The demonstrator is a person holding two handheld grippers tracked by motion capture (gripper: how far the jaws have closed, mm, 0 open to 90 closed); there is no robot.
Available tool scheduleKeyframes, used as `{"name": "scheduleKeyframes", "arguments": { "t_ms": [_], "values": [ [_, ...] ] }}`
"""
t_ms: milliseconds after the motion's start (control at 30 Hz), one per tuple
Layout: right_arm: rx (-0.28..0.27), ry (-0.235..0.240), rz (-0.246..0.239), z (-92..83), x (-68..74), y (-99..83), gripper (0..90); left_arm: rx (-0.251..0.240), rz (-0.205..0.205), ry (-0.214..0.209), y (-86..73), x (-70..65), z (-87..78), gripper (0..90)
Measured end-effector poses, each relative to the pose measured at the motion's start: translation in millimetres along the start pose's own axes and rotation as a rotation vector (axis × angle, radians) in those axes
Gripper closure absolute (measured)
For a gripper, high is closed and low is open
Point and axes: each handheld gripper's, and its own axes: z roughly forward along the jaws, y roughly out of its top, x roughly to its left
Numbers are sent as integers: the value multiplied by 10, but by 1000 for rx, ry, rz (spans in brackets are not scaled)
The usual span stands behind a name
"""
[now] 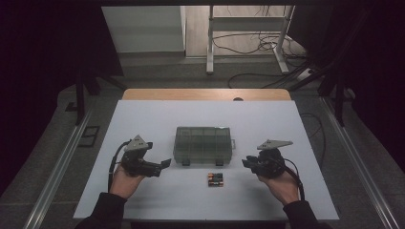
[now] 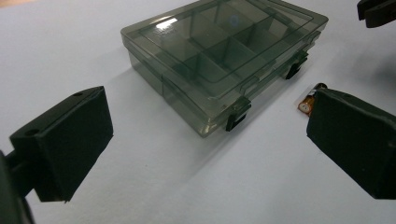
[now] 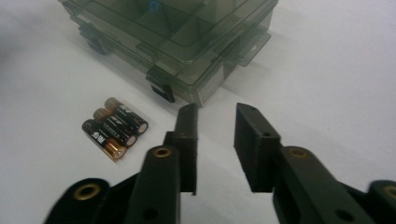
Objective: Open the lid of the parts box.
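A clear smoke-tinted compartment box (image 1: 204, 145) sits shut at the middle of the white counter (image 1: 143, 119), its two dark latches (image 2: 237, 115) facing the person, with three AA batteries (image 3: 115, 127) lying side by side just in front of it, toward its right half. The left gripper (image 1: 162, 164) hovers at the box's left front corner, its fingers (image 2: 70, 140) spread wide with nothing between them. The right gripper (image 1: 246, 163) hovers off the box's right front corner; its fingers (image 3: 187, 140) stand a narrow gap apart, clamped on nothing and aimed at the bare counter beside the box's near corner.

The work in hand appears to be opening the box so the batteries can go into a compartment. To do it well, the narrowed right fingers would best come in low and level to the nearer latch, catching its lower lip and lifting rather than pushing, since a light plastic box is likely to slide on the smooth counter. The wide left fingers are well placed to brace the box's left end or pinch the base while the latches are freed. The batteries lie close to the latches, so a careless sweep could scatter them.
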Motion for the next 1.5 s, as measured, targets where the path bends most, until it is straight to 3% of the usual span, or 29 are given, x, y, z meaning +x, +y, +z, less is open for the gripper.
{"name": "scheduleKeyframes", "arguments": {
  "t_ms": [267, 400, 600, 1200, 1500],
  "values": [
    [18, 29, 2, 76, -22, 12, 888, -3, 17, -3, 24, 4, 55, 8],
    [24, 47, 22, 112, -43, 20, 889, 1, 15, -10, 28, 8, 76, 8],
    [53, 26, -17, 217, -52, 24, 889, -5, 5, -11, 46, 26, 107, 8],
    [113, 43, -8, 482, -44, 22, 889, -18, 11, -15, 96, 79, 202, 8],
    [163, 30, -59, 607, 11, 25, 889, -26, 19, -8, 119, 95, 254, 6]
  ]
}}
